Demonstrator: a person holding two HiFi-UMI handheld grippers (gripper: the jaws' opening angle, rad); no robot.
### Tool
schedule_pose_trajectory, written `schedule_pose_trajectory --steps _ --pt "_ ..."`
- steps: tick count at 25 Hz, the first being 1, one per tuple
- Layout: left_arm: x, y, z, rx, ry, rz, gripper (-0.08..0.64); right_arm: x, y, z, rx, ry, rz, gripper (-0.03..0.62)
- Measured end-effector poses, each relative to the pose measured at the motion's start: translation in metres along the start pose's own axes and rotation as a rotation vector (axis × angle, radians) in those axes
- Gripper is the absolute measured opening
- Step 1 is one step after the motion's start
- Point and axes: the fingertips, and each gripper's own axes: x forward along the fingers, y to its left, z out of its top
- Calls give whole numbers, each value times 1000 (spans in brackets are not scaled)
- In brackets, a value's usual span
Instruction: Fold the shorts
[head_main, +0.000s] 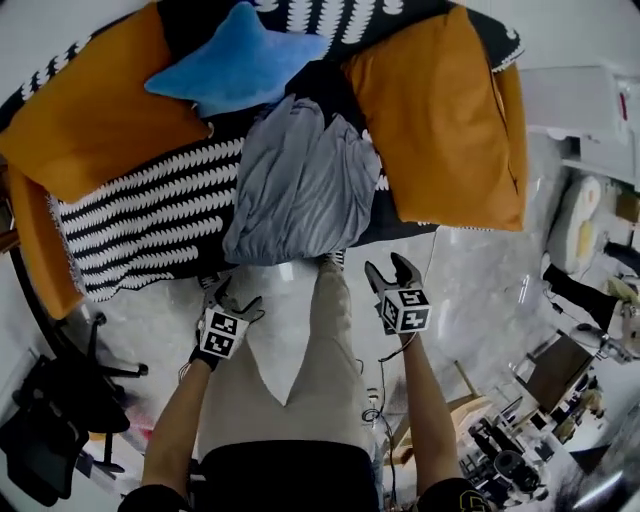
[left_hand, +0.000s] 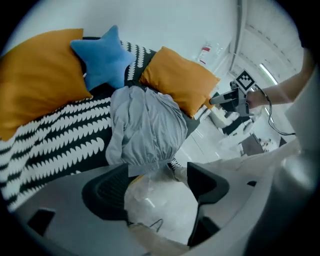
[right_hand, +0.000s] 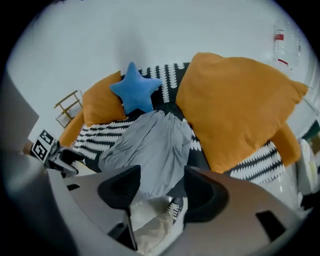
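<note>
Grey shorts (head_main: 300, 185) lie bunched and lengthwise on a black-and-white patterned cover (head_main: 150, 220), their near end at the cover's front edge. In the left gripper view the shorts (left_hand: 145, 127) lie just beyond the jaws; in the right gripper view the shorts (right_hand: 150, 147) lie ahead too. My left gripper (head_main: 232, 300) hovers short of the front edge, left of the shorts' near end, open and empty. On the other side my right gripper (head_main: 392, 272) stands open, with nothing between its fingers. Neither touches the cloth.
Orange cushions (head_main: 95, 110) (head_main: 440, 115) flank the shorts, and a blue star cushion (head_main: 235, 60) sits behind them. The person's beige trouser leg (head_main: 310, 370) and shoe lie below the grippers. A black chair (head_main: 50, 420) stands left, and clutter (head_main: 560, 380) fills the right floor.
</note>
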Motion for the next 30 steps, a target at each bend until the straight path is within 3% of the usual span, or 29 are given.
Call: schedule_pose_trajectory --steps 4,7,10,13,16,19,24,30 --pt "37 -38 9 -279 -68 67 357 62 -51 74 -172 10 129 221" --pt "73 -54 11 -431 -133 115 357 107 -65 120 -329 47 209 204" --pt "109 -80 3 -540 -165 135 357 135 -55 145 -500 100 298 122" --pt "162 -111 -19 -644 -156 87 357 155 -25 145 -762 160 367 137" --pt "237 -130 -49 -698 -103 -30 365 185 -36 136 -935 235 284 147" --pt "302 -124 -67 -737 -103 -40 374 209 -77 126 -980 286 202 124" --pt "357 -86 -70 -820 -193 7 391 206 -92 124 -949 230 236 120" --pt "362 -57 -64 -819 -322 25 400 213 -91 115 -961 220 199 120"
